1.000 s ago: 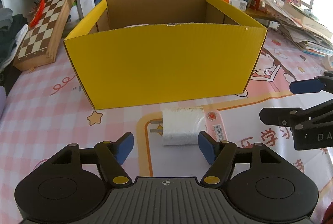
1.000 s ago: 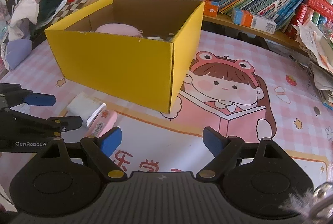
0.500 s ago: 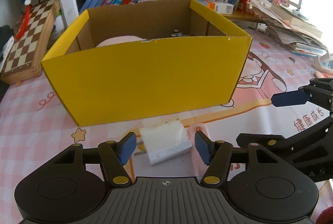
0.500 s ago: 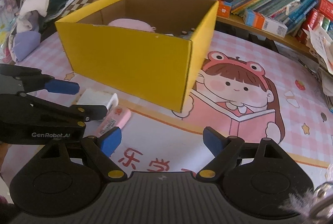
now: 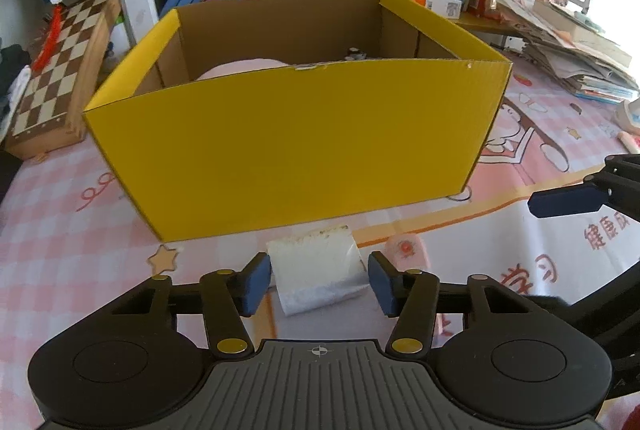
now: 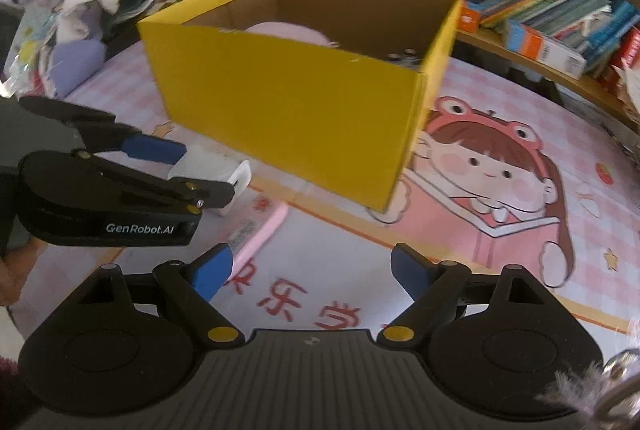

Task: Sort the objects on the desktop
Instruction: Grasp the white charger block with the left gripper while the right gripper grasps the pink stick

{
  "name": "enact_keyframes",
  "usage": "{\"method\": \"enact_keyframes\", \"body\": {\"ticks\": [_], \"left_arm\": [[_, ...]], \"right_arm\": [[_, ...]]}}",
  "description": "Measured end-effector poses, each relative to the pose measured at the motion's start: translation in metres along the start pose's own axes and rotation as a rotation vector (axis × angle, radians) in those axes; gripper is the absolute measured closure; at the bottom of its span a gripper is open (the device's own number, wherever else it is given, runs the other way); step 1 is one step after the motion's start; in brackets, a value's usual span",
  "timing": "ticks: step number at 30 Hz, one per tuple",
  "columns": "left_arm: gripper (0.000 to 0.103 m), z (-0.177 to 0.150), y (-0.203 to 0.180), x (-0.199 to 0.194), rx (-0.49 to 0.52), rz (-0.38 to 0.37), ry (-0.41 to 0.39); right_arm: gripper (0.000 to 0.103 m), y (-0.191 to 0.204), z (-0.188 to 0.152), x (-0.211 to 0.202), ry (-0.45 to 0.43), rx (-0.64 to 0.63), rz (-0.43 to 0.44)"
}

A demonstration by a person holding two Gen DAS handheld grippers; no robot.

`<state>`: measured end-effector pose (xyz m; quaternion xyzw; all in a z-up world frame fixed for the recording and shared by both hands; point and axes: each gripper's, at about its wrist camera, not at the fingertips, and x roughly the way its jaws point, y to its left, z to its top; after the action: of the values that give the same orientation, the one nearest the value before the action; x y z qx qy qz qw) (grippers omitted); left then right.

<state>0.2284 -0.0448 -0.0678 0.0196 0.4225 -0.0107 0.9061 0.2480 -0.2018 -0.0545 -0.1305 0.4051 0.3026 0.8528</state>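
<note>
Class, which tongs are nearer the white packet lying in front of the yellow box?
Left. The left tongs straddle the white packet, open around it; the right tongs hover open, off to its right.

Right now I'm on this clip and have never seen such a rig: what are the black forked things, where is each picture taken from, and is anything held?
No robot arm here: a person carries a two-finger gripper in each hand, with a fisheye camera looking forward along the fingers. The left wrist view shows the left gripper, its blue pads either side of a white tissue pack lying on the pink cartoon mat; whether the pads touch it I cannot tell. The right wrist view shows the right gripper, open and empty, with the left one off to its side. Behind the pack stands an open yellow box with something pink inside. A pink pen-like item lies beside the pack.
</note>
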Motion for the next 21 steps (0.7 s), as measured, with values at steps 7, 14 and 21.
{"method": "enact_keyframes", "body": {"ticks": [7,14,21], "left_arm": [[0.052,-0.009,0.021,-0.015,-0.053,0.046,0.009],[0.052,-0.018,0.036,-0.031,-0.104,0.071,0.006],[0.052,-0.025,0.046,-0.042,-0.132,0.089,-0.001]], "right_arm": [[0.016,0.012,0.004,0.012,0.028,-0.029,0.049],[0.019,0.022,0.012,0.029,0.042,-0.037,0.046],[0.029,0.027,0.014,0.044,0.076,-0.030,0.041]]}}
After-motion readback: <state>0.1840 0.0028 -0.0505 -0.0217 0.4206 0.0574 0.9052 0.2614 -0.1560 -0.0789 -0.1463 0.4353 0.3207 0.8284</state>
